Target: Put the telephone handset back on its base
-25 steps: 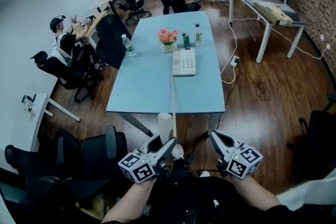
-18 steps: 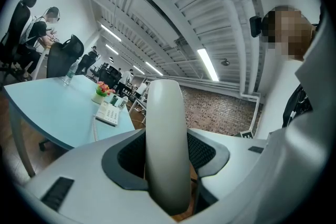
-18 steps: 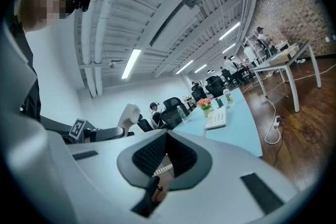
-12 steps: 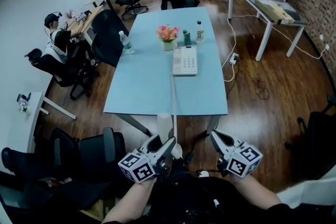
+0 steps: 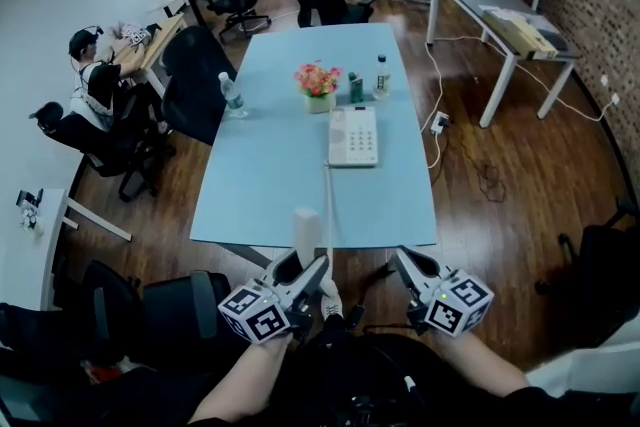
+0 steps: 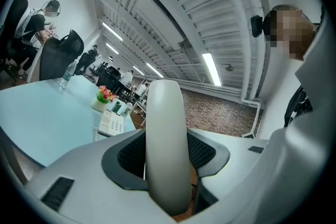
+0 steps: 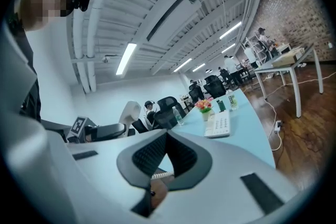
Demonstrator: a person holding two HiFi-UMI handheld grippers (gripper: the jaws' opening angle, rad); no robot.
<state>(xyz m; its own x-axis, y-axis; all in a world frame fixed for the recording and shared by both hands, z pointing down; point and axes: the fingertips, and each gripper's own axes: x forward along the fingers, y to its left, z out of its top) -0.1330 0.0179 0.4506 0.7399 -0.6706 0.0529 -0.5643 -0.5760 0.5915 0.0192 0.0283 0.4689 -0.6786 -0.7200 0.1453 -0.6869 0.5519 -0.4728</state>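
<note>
A white telephone base (image 5: 353, 136) lies on the light-blue table (image 5: 270, 165), with its cord (image 5: 327, 205) running back toward me. The white handset (image 5: 306, 225) stands upright in my left gripper (image 5: 305, 267), just past the table's near edge. In the left gripper view the handset (image 6: 166, 149) fills the gap between the jaws of my left gripper (image 6: 166, 136), which are shut on it; the base (image 6: 112, 123) shows far ahead. My right gripper (image 5: 402, 258) hangs to the right, off the table, shut and holding nothing. In the right gripper view its tips (image 7: 167, 136) meet; the base (image 7: 218, 124) lies beyond.
Behind the base stand a pot of pink flowers (image 5: 317, 81), a green can (image 5: 355, 87) and a bottle (image 5: 380, 73). Another bottle (image 5: 230, 95) stands at the table's left edge. Black office chairs (image 5: 190, 85) and a seated person (image 5: 90, 80) are left; a grey table (image 5: 500, 15) and floor cables are right.
The table has drawn nearer and lower in the head view. The handset in my left gripper now rises in front of the table's near edge. Both grippers keep their pose.
</note>
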